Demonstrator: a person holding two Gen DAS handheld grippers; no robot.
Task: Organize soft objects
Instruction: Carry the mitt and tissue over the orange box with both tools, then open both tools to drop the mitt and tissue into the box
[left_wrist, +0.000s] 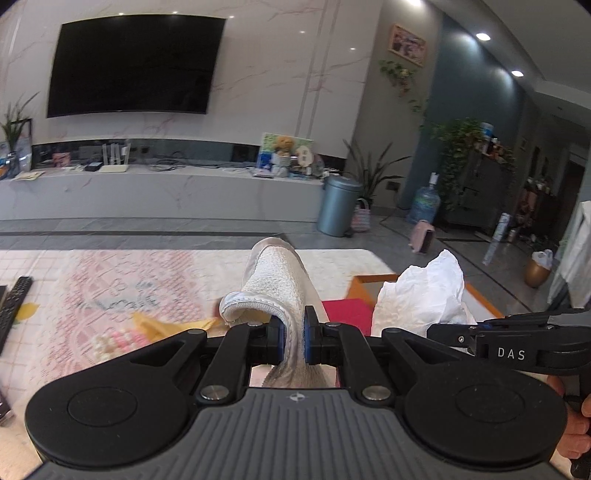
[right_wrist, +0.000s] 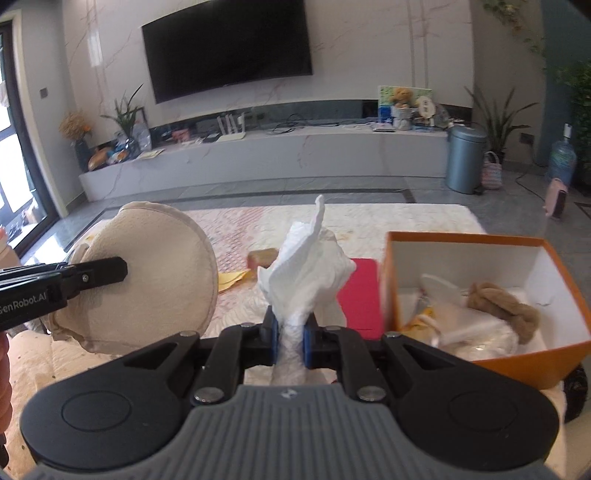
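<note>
My left gripper (left_wrist: 293, 338) is shut on a cream round terry pad (left_wrist: 275, 288), held up above the table. The pad also shows at the left of the right wrist view (right_wrist: 155, 273), gripped by the left gripper's finger (right_wrist: 99, 271). My right gripper (right_wrist: 290, 339) is shut on a crumpled white tissue (right_wrist: 306, 269), held above the table just left of an orange box (right_wrist: 461, 240). The tissue also shows in the left wrist view (left_wrist: 421, 291). The box holds a tan scrunchie (right_wrist: 502, 299) and white soft items.
A pink-patterned cloth (left_wrist: 110, 280) covers the table. On it lie a red card (right_wrist: 360, 295), yellow paper (right_wrist: 232, 278), a small brown block (right_wrist: 262, 258) and a remote (left_wrist: 13, 306) at the left edge. A TV wall, bin (left_wrist: 338, 205) and plants stand beyond.
</note>
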